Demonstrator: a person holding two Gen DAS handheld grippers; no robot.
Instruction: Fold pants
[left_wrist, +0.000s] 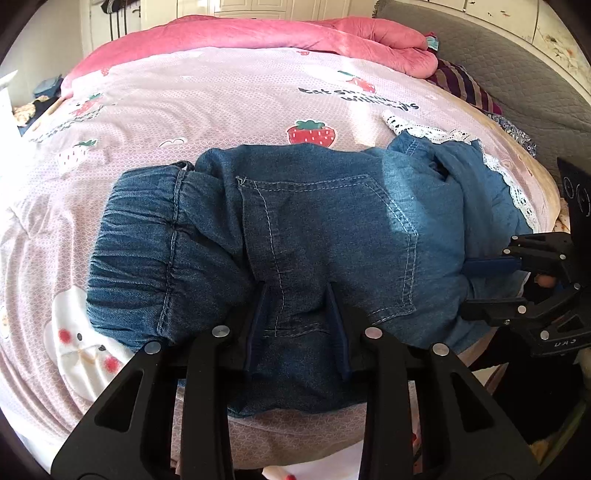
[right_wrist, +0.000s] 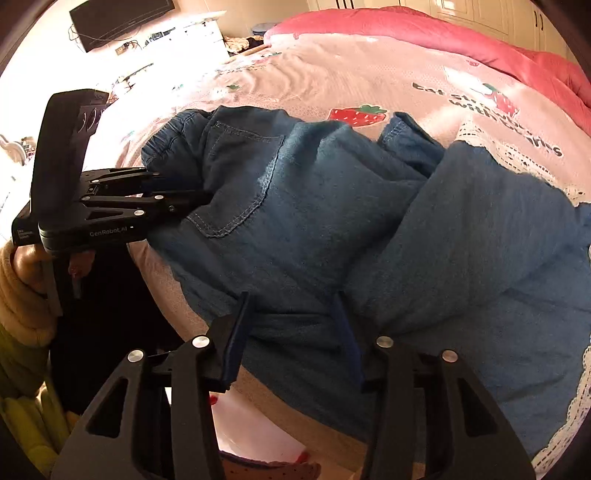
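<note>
On the near edge of the strawberry bedspread (left_wrist: 221, 103), pinching a ridge of the crumpled denim pants (left_wrist: 314, 221) below the back pocket (left_wrist: 332, 240) with the left gripper (left_wrist: 297, 314); further right, straddling leg fabric with the right gripper (right_wrist: 291, 325), jaws parted, not clamping.

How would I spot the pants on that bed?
Look at the pink strawberry-print sheet covering the bed. Near its front edge lies a blue denim bundle, the pants. They alone are denim, with a gathered waistband, a stitched pocket and white lace hems.
</note>
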